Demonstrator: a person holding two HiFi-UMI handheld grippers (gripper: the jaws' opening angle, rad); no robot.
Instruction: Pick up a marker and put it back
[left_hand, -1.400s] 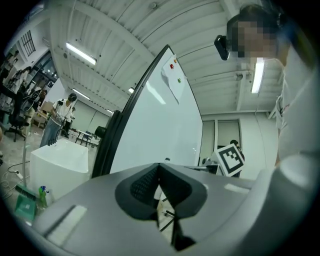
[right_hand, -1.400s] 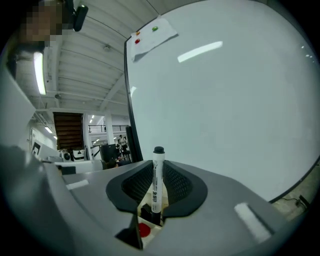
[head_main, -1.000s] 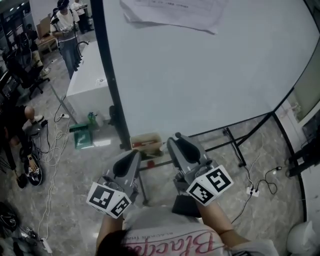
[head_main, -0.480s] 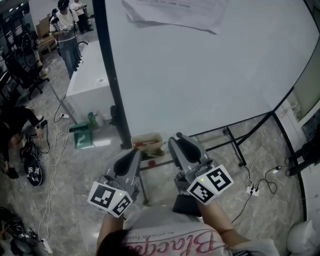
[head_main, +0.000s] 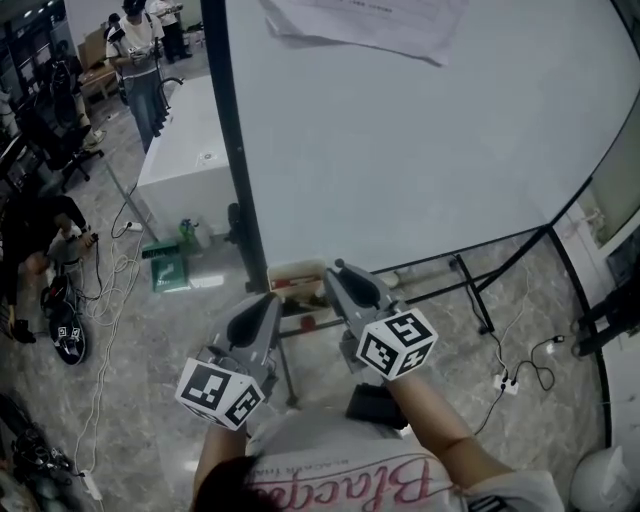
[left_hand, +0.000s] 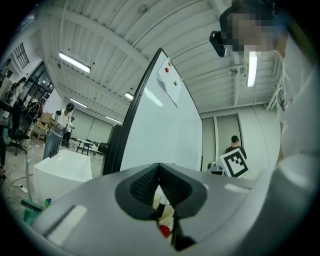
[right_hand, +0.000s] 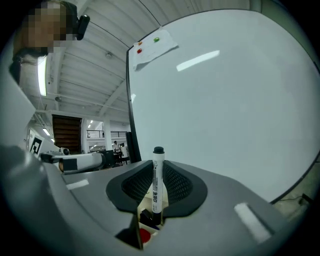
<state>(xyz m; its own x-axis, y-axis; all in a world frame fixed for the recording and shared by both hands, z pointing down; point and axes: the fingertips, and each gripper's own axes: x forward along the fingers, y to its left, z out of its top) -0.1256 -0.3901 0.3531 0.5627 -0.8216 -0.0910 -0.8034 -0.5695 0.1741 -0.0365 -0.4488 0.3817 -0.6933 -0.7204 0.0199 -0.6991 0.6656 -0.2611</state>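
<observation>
Before the whiteboard (head_main: 420, 150), right tongs (right_hand: 158, 167) clamped on an upright marker (right_hand: 157, 182), left tongs (left_hand: 160, 170) closed, empty

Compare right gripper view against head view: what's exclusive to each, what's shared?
Right gripper view only: a white marker with a black cap, upright, clamped between the right tongs; a green magnet on the paper sheet. Head view only: the left tongs, the tiled floor, a white table, a standing person at upper left. Both: the whiteboard, the paper sheet on it, the right tongs, and the box under their tips.
</observation>
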